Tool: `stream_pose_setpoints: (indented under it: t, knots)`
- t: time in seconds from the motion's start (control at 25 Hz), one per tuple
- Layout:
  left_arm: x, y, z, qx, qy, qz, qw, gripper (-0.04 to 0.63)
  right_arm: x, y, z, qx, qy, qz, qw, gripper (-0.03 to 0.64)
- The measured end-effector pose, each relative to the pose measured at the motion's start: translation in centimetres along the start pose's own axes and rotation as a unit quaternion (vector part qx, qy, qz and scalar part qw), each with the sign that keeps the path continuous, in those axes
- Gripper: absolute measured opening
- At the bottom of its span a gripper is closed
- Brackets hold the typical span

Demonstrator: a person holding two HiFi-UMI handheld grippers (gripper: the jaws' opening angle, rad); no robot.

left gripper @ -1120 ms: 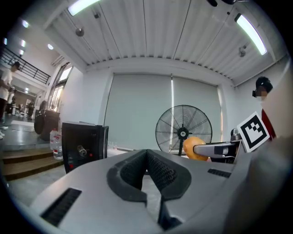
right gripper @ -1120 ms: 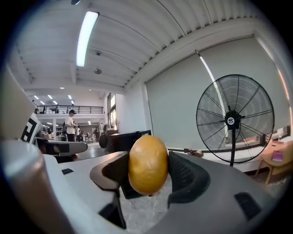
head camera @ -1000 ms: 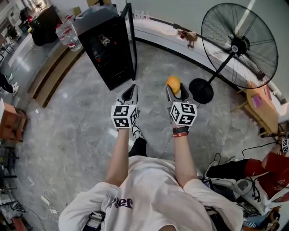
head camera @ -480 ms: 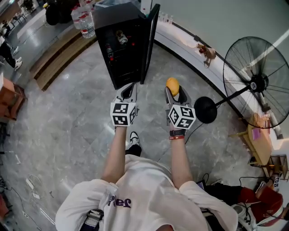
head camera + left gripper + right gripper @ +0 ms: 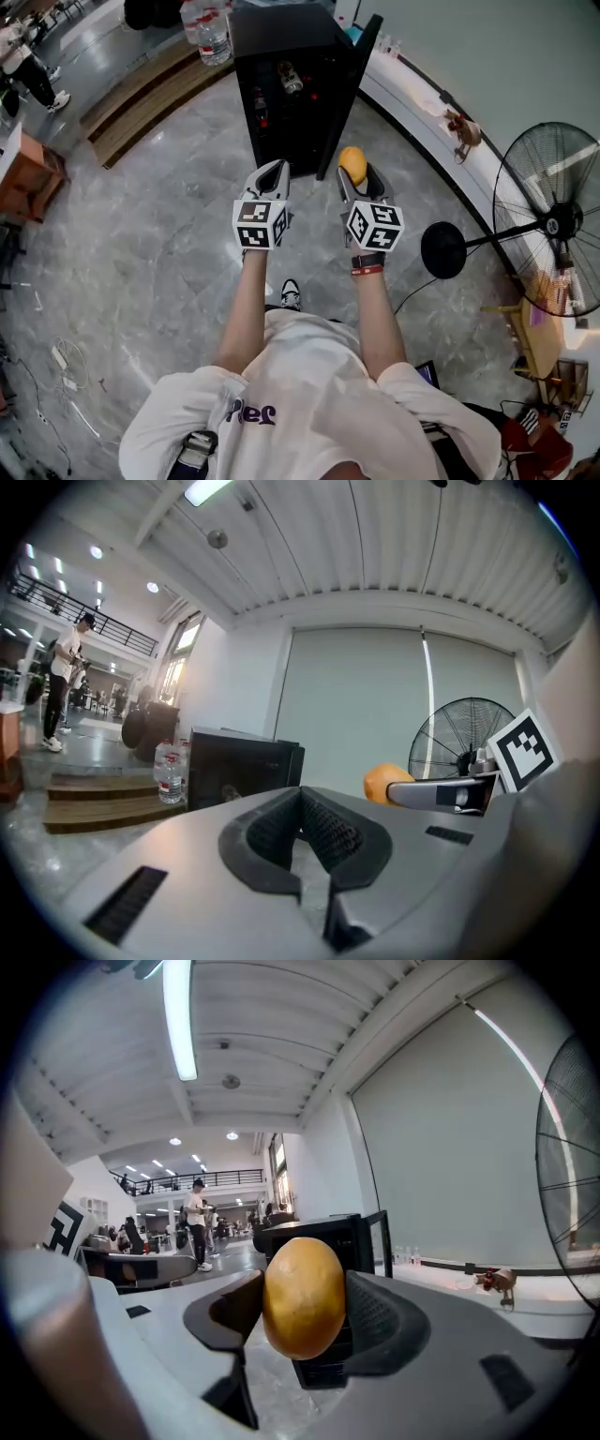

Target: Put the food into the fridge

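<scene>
My right hand-held gripper [image 5: 357, 180] grasps an orange fruit [image 5: 303, 1297] between its pads, above the grey floor [image 5: 141, 225] near the black fridge [image 5: 291, 84], whose door stands open at 12 o'clock. At its 9 o'clock, my left hand-held gripper [image 5: 272, 174] is clenched, empty.

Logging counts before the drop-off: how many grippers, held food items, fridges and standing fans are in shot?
Grippers: 2, the left gripper shut and empty, the right gripper gripping
Held food items: 1, the orange-yellow food item in the right gripper
Fridges: 1, the black fridge, door open
Standing fans: 1, the standing fan
Total: 5
</scene>
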State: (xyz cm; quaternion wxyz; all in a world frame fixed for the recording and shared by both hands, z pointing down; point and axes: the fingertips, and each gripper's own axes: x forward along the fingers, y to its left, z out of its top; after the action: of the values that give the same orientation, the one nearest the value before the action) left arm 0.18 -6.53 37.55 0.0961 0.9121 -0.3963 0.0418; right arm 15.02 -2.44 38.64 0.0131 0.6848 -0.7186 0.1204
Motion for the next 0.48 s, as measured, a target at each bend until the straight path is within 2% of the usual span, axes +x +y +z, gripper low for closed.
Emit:
stream_pose_setpoints:
  t: [0.2, 0.48]
  knots:
    - [0.8, 4.2, 1.3, -0.002, -0.013, 0.013, 0.9998, 0.018, 4.9, 3.3, 0.5, -0.003, -0.012, 0.041, 0.999, 0.285]
    - [1.1, 7.0, 2.3, -0.011, -0.022, 0.031, 0.9992, 0.018, 8.4, 5.6, 1.2, -0.013, -0.009, 0.065, 0.998, 0.287]
